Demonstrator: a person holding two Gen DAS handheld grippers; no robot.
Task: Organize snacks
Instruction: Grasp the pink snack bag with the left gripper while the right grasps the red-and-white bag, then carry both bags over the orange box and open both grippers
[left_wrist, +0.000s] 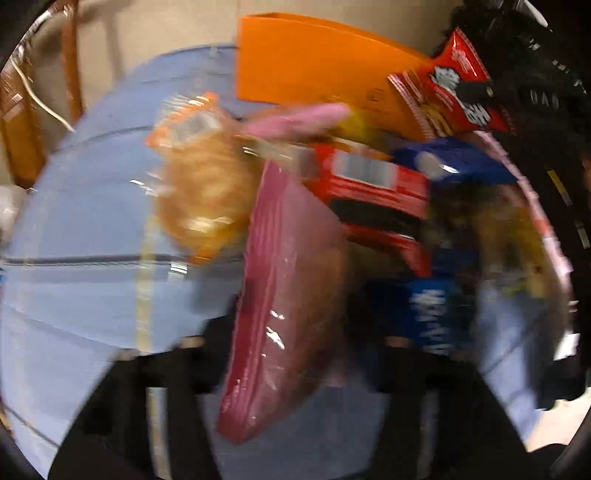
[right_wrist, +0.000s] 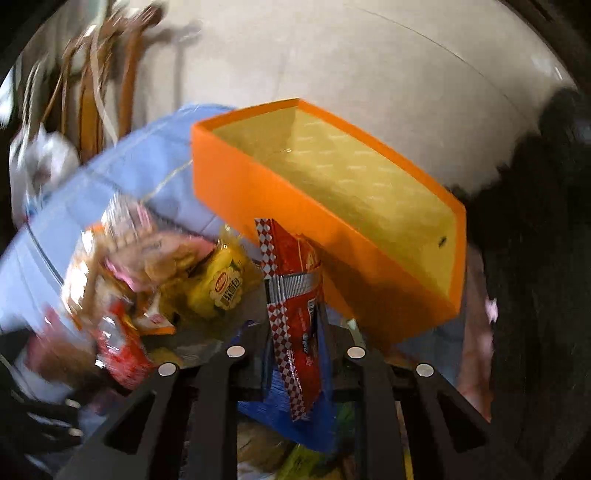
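Observation:
My left gripper (left_wrist: 291, 354) is shut on a maroon snack bag (left_wrist: 288, 288) and holds it above the blue cloth (left_wrist: 85, 221). Behind it lies a pile of snacks: a clear bag of golden biscuits (left_wrist: 203, 188), a red packet (left_wrist: 373, 192) and a blue packet (left_wrist: 428, 310). My right gripper (right_wrist: 295, 332) is shut on a red checkered snack packet (right_wrist: 295, 314) just in front of the open orange box (right_wrist: 255, 184), whose yellow inside holds nothing. The same packet shows in the left wrist view (left_wrist: 450, 88), against the orange box (left_wrist: 314, 62).
A heap of snack bags (right_wrist: 155, 269), with a yellow packet (right_wrist: 221, 284), lies left of the right gripper on the blue cloth (right_wrist: 147, 158). Wooden furniture (right_wrist: 92, 99) stands at the back left. A pale wall (right_wrist: 369, 55) is behind the box.

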